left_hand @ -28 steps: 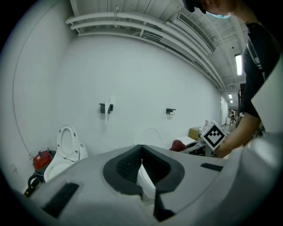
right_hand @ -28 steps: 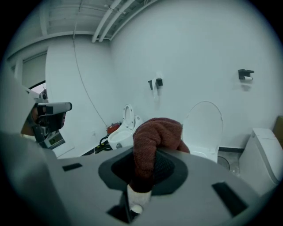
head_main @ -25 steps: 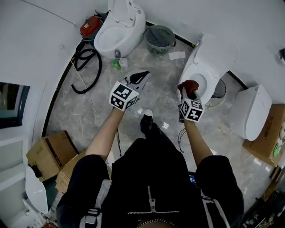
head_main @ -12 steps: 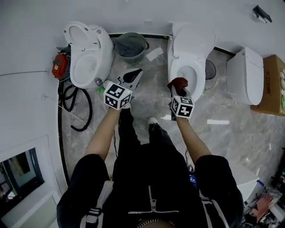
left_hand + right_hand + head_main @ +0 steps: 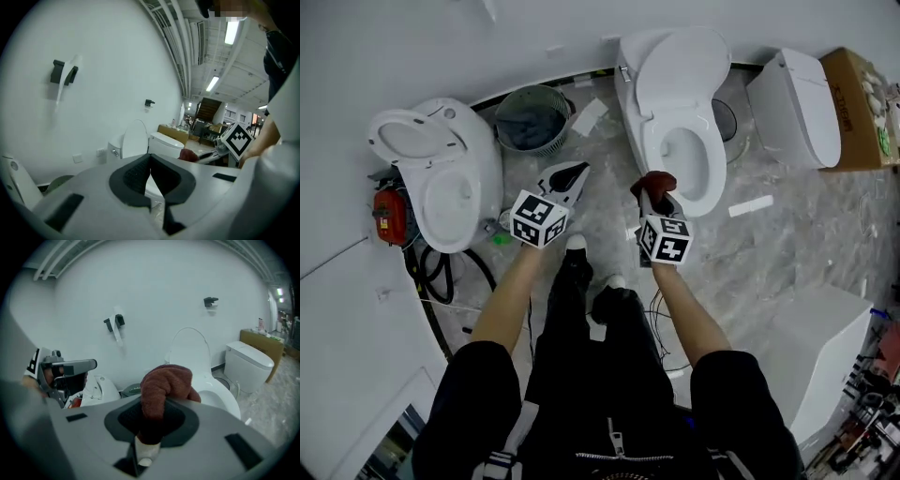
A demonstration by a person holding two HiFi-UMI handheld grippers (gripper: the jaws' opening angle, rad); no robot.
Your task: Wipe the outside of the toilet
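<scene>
Right gripper (image 5: 651, 194) jaws clamped on a red-brown cloth (image 5: 654, 180); the cloth bunches up above the pads (image 5: 123, 418). It is held just beside the front rim of the middle toilet (image 5: 673, 70), lid up; can't tell if it touches. In the right gripper view the cloth (image 5: 165, 383) sits in front of the toilet (image 5: 190, 350) bowl. Left gripper (image 5: 571, 174) jaws pressed together, nothing between them, confirmed in the left gripper view (image 5: 150, 174). It is held over the floor between the middle toilet and a second toilet (image 5: 441, 178) at left, also lid up. Basket (image 5: 531, 118) against the wall between the two toilets. Third toilet (image 5: 795, 94) at right, lid down, box (image 5: 859, 103) beside it. Person stands facing the wall, both arms out.
</scene>
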